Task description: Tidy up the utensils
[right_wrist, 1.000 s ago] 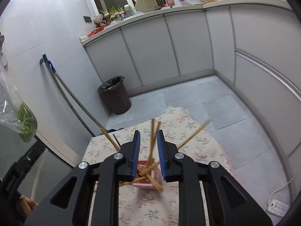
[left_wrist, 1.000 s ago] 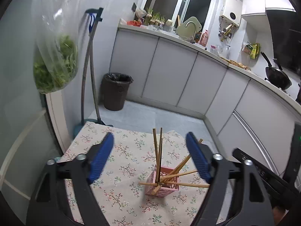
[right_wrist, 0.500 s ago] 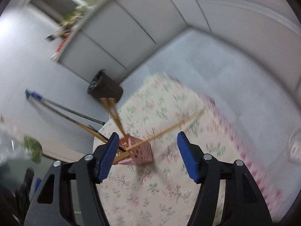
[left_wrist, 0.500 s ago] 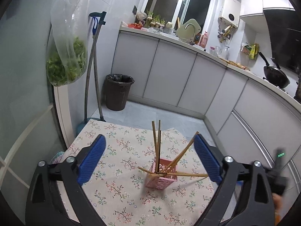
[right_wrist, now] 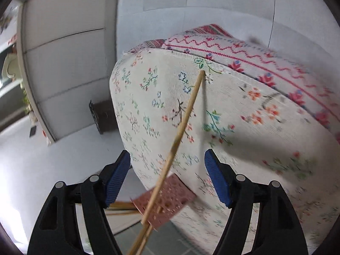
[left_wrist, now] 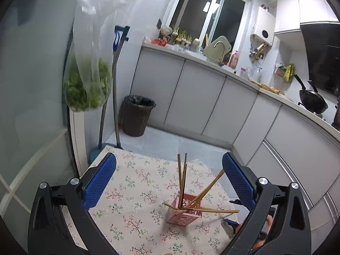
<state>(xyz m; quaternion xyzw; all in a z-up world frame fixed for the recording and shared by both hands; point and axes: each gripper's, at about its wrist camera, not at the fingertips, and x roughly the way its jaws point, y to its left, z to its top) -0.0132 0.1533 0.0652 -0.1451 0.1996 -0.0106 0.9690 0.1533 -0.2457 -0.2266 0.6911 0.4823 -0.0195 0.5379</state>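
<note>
Kitchen beyond, seen from the left wrist: grey cabinets (left_wrist: 199, 97) along the far wall, a dark bin (left_wrist: 137, 114) on the floor at far left, a clear bag of greens (left_wrist: 89, 85) hanging near left. Nearer, a floral tablecloth (left_wrist: 131, 193) over the small table.

On that cloth, right of centre, a pink holder (left_wrist: 183, 212) standing upright. Inside it, wooden chopsticks (left_wrist: 182, 176): a few close to vertical, one leaning up and to the right, others splayed almost flat across the rim toward the right.

Left gripper (left_wrist: 169, 187) spread wide, nothing between the blue pads, hanging above the near side of the cloth with the holder framed between the fingers but well short of them.

Right gripper (right_wrist: 167, 176) likewise parted and gripping nothing; a leaning chopstick (right_wrist: 182, 127) crossing the gap between its fingers, touching neither as far as can be told.

Changed over the last second: right claw gone from nearly closed around the upright sticks to fully parted, and swung low and sideways so its view is tilted and blurred. Left gripper drawn back and slightly up.

Likely meaning: a stick just released into the holder, with the sprawled ones probably wanting straightening.
</note>
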